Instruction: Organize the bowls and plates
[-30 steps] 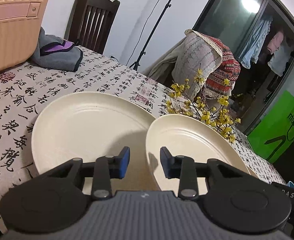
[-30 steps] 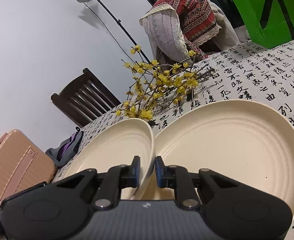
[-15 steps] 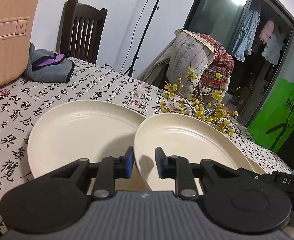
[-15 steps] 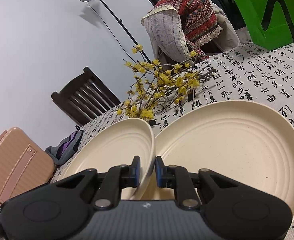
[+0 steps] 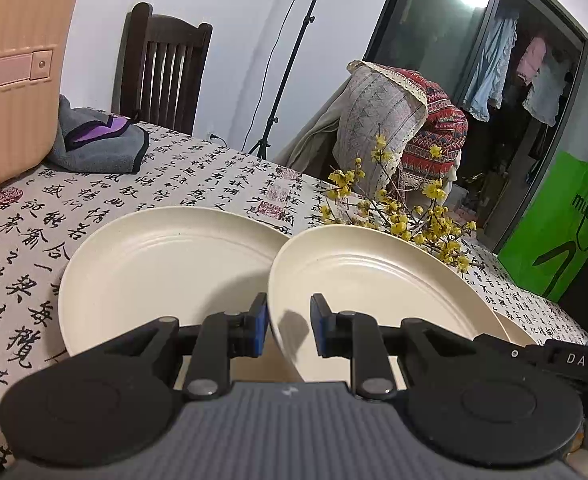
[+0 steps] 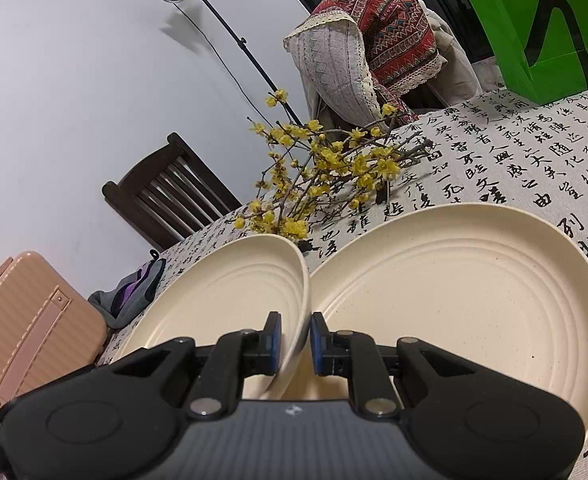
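You have three cream plates in front of you, all shallow, round and ringed with faint concentric ridges inside. The left plate [image 5: 161, 268] lies flat on the tabletop. The middle plate [image 5: 374, 280] is tilted: its left rim is raised and overlaps the left plate's right edge, and it is gripped at its near rim. From the right wrist view, that middle plate [image 6: 229, 300] stands clearly tipped, its right rim lifted up beside the right plate [image 6: 466, 292]. The right plate lies flat on the tabletop, just beside the tilted one, their rims close together.
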